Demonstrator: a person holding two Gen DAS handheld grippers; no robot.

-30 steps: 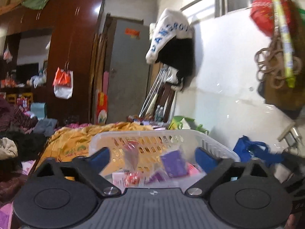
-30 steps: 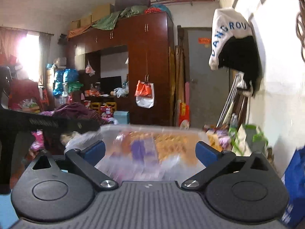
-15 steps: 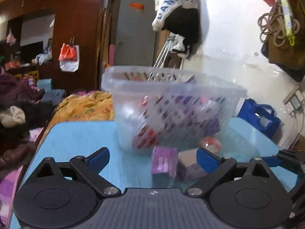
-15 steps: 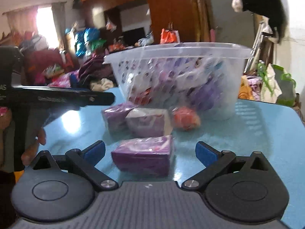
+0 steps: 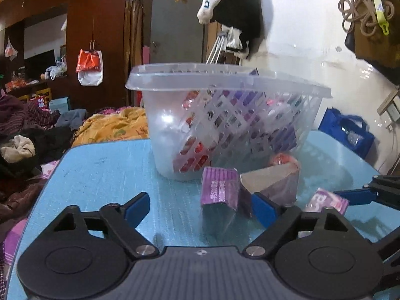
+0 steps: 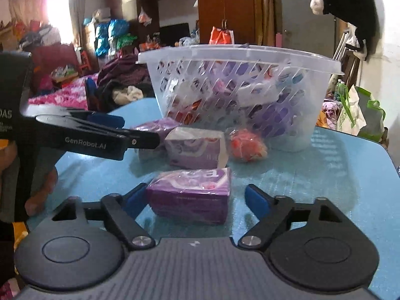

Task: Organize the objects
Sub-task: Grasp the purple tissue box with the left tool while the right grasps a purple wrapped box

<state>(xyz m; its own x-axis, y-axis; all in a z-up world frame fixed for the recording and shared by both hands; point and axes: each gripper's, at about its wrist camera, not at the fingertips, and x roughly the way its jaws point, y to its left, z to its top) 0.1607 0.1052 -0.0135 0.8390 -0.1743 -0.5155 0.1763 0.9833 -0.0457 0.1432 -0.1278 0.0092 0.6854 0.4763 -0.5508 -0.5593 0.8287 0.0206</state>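
Observation:
A clear plastic basket with several purple and red packets stands on a blue table. In front of it lie purple packets and a red wrapped one. My left gripper is open, low over the table, with an upright purple packet between its fingers, untouched. My right gripper is open around a flat purple packet; its left finger is close to the packet. A second boxed purple packet lies behind. The left gripper also shows in the right wrist view.
A bed with yellow and dark clothes lies beyond the table's far left edge. A white wall with hanging bags is at the right. A blue bag and green bags sit beside the table.
Both grippers came down from above the basket to table level in front of it. The right gripper moved in around the flat purple packet; the left closed in on the upright packet.

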